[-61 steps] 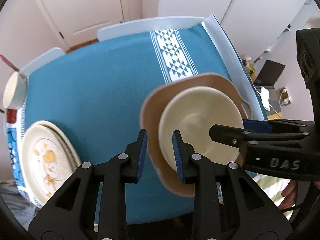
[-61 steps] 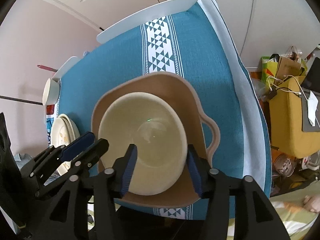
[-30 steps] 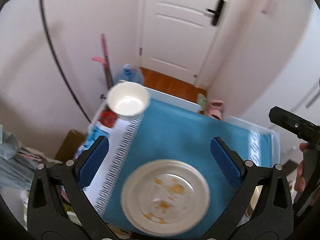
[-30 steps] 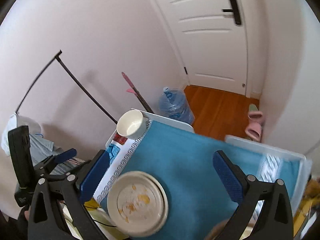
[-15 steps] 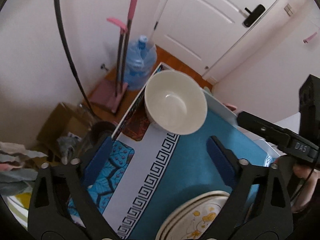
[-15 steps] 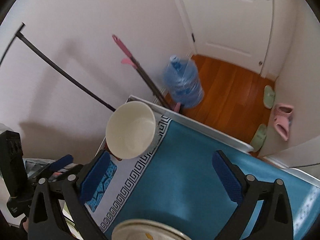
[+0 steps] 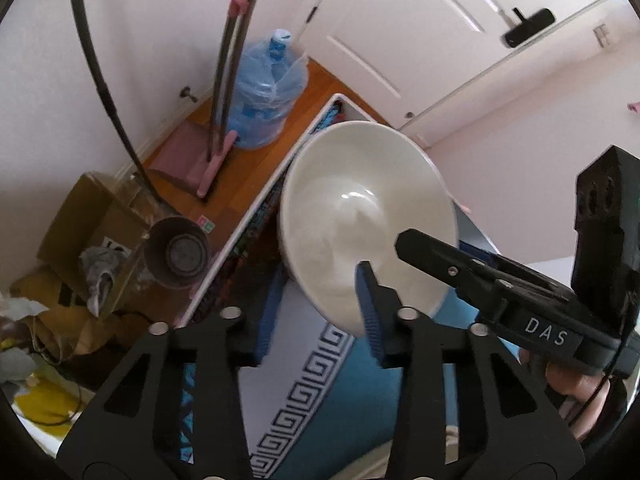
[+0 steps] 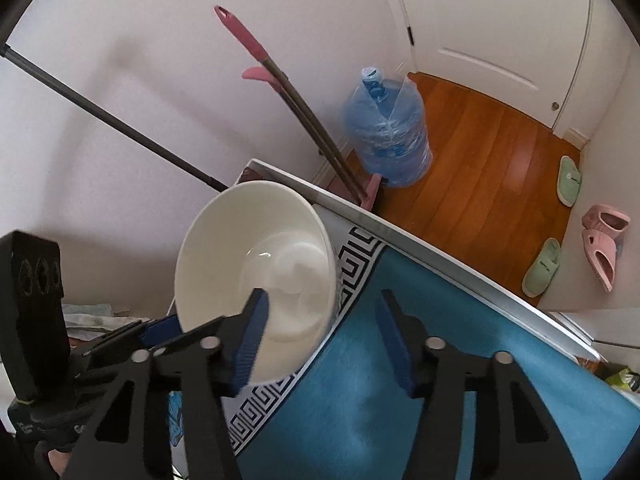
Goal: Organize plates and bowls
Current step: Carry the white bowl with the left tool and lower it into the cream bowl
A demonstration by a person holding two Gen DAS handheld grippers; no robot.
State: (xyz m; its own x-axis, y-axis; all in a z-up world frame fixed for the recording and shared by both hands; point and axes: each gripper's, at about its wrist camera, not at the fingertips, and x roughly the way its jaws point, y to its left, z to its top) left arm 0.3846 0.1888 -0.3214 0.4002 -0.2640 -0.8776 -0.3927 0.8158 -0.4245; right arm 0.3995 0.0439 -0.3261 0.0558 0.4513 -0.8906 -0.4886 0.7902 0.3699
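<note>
A white bowl [image 7: 360,216] stands at the corner of the table on the patterned end of the blue cloth [image 7: 320,412]; it also shows in the right wrist view [image 8: 256,276]. My left gripper [image 7: 316,320] is open, its jaws astride the bowl's near-left rim, one finger inside and one outside. My right gripper [image 8: 324,340] is open, its jaws astride the bowl's near-right rim; it also shows in the left wrist view [image 7: 440,256]. A plate rim [image 7: 360,460] peeks in at the bottom edge.
The table edge [image 8: 400,236] drops off just beyond the bowl. On the floor stand a blue water jug [image 8: 386,136], a pink-handled mop [image 8: 296,96], a cardboard box [image 7: 92,224] and slippers [image 8: 600,240]. A white door [image 7: 420,40] is behind.
Both grippers moved in on the white bowl and narrowed, so that each now straddles its rim. The bowl looms larger; the stacked plates have almost left view.
</note>
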